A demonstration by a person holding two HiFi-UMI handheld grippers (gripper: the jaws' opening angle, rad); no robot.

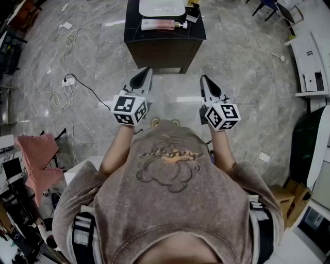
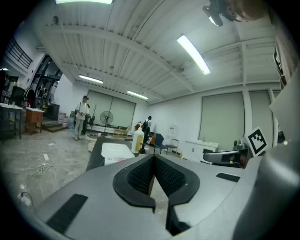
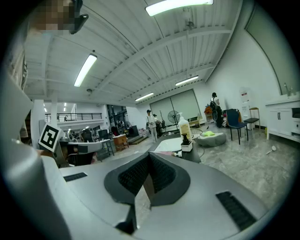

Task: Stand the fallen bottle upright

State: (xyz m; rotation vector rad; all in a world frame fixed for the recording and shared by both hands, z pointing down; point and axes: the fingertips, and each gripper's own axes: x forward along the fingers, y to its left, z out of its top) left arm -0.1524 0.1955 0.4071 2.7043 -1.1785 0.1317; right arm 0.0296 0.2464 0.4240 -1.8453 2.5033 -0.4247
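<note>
The pink bottle (image 1: pixel 160 24) is seen lying flat on its side on the dark surface (image 1: pixel 196 32), just in front of a white tray (image 1: pixel 161 6), its cap pointed toward the right end. Nothing has been righted: the task is judged not yet begun on the bottle itself. An upright pump bottle (image 3: pixel 184 126) is spotted near the far right corner of the same surface, apart from the fallen one and not in need of attention.

A stretch of grey floor (image 1: pixel 103 56) is seen between the surface and the person, so the bottle is well out of reach from here. The left tongs (image 1: pixel 142 80) are held out in front of the body, pressed together with nothing between them. The right tongs (image 1: pixel 208 85) are held alongside, likewise pressed together and empty, both aimed roughly toward the surface.

What is left, by this reading, is everything: the surface approached, the tongs spread, the bottle pinched, tipped up onto its base and let go.
</note>
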